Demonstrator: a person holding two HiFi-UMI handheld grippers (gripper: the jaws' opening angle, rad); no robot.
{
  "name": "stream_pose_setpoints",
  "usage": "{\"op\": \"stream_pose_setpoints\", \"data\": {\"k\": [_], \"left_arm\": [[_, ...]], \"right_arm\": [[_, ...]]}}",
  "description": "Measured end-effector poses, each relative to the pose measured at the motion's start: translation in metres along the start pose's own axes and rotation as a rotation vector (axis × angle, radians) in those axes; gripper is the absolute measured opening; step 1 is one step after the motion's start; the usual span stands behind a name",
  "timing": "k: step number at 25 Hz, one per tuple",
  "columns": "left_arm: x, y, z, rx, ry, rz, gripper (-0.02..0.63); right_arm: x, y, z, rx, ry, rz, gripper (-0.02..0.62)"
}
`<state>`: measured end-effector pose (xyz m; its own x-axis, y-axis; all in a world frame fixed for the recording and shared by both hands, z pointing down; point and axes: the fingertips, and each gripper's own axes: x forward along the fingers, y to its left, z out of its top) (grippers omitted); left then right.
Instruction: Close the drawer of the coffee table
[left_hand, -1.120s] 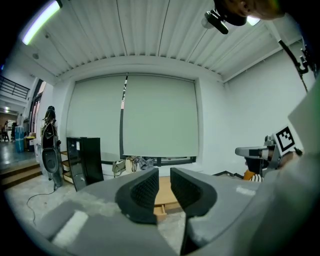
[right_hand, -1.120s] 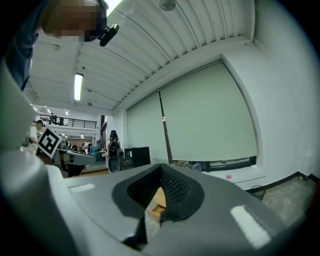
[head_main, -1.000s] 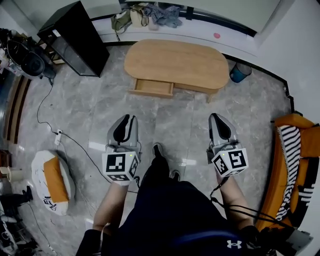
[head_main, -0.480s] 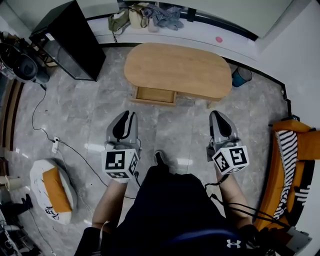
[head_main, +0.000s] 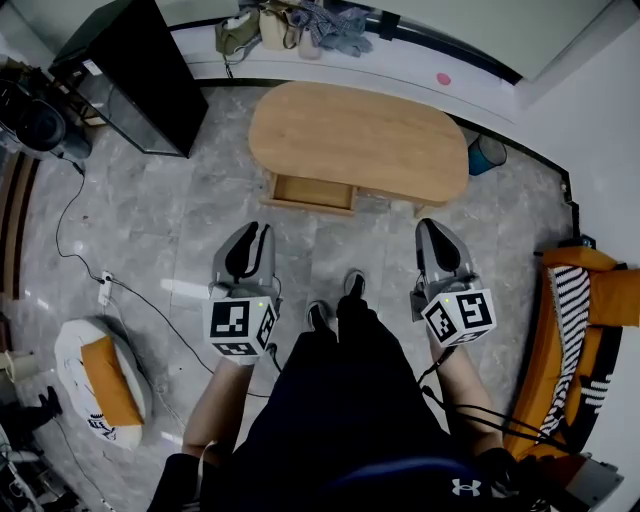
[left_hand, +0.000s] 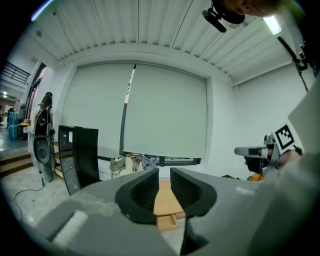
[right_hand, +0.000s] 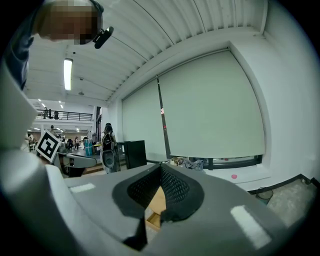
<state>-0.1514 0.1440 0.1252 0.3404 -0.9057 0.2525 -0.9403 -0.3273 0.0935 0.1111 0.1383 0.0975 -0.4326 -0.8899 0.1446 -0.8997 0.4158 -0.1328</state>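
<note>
The oval wooden coffee table (head_main: 360, 135) stands ahead on the grey floor. Its drawer (head_main: 313, 192) is pulled out from the near side, toward me. My left gripper (head_main: 258, 232) hovers short of the drawer, slightly left of it, touching nothing. In the left gripper view its jaws (left_hand: 164, 172) stand a little apart with nothing between them, and the table (left_hand: 165, 197) and drawer (left_hand: 167, 221) show through the gap. My right gripper (head_main: 432, 228) hangs near the table's right end, clear of it. In the right gripper view its tips (right_hand: 160, 170) meet, empty.
A black cabinet (head_main: 140, 75) stands at the back left. A blue bin (head_main: 483, 152) sits right of the table. An orange seat with a striped cushion (head_main: 580, 330) is at the right, and a white-and-orange bag (head_main: 95, 365) and a cable (head_main: 105, 285) at the left. My feet (head_main: 340, 300) are between the grippers.
I have stepped toward the table, so table and drawer sit closer to both grippers. One foot has come forward between them. Neither gripper's jaws have changed.
</note>
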Motion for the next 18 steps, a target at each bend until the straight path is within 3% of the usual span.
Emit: {"op": "stream_pose_setpoints", "data": {"k": [13,18], "left_arm": [[0.056,0.028,0.000,0.027,0.037,0.029,0.080],[0.104,0.025,-0.016,-0.052,0.067,-0.010,0.080]], "right_arm": [[0.082,-0.017,-0.007,0.030,0.016,0.066,0.002],[0.117,-0.051,-0.022,0.051,0.045,0.085,0.002]]}}
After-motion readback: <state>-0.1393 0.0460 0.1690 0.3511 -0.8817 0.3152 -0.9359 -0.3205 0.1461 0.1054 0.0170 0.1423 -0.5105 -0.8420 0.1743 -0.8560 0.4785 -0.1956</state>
